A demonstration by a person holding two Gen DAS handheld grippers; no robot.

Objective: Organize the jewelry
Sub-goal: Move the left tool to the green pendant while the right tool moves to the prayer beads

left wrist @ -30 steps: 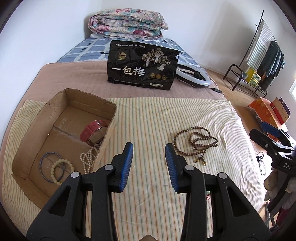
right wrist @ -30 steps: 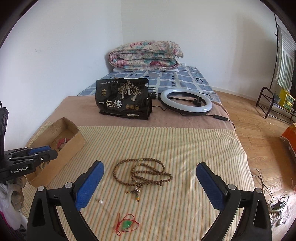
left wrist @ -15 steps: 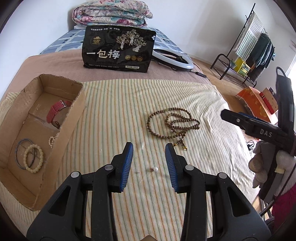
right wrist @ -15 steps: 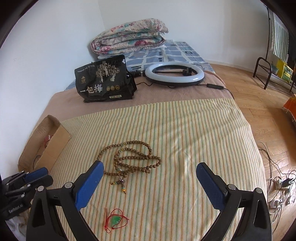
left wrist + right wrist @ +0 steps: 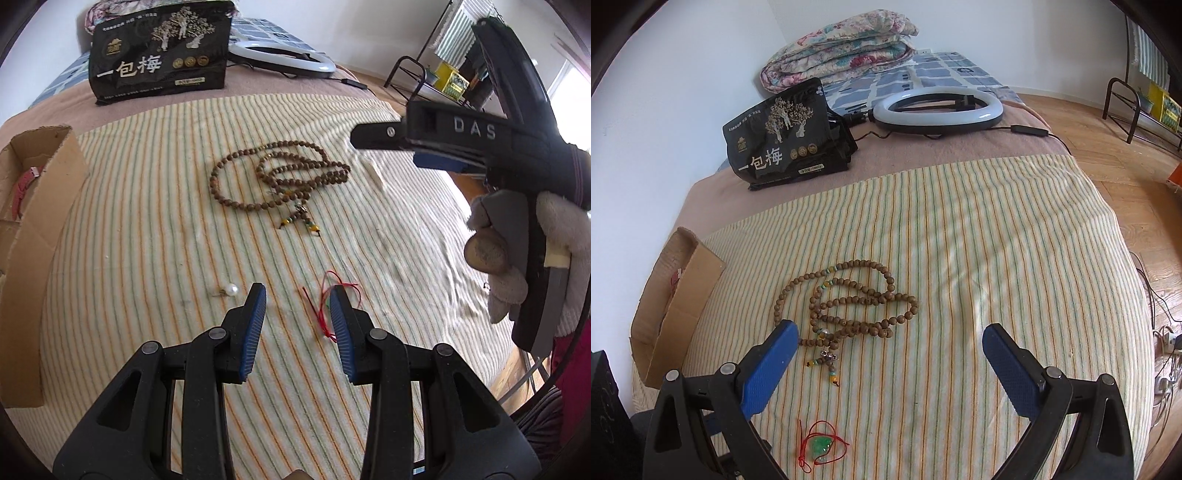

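A brown wooden bead necklace point(image 5: 280, 181) lies coiled on the striped cloth; it also shows in the right wrist view point(image 5: 846, 306). A red-cord green pendant point(image 5: 822, 445) lies near the front; its cord point(image 5: 325, 306) sits just by my left gripper's right finger. A small pearl point(image 5: 231, 289) lies left of the left gripper. My left gripper point(image 5: 297, 295) is open and empty, low over the cloth. My right gripper point(image 5: 886, 332) is wide open and empty above the beads. The cardboard box point(image 5: 40, 221) at the left holds a pink watch strap point(image 5: 22, 188).
A black snack bag point(image 5: 783, 136) and a white ring light point(image 5: 938, 107) lie at the back of the bed, with a folded quilt point(image 5: 842, 44) behind. Wooden floor, cables and a rack point(image 5: 1137, 103) are off the bed's right side.
My left gripper has swung right and forward, away from the box, down to the pearl and red-cord pendant. My right gripper has come lower and closer over the beads.
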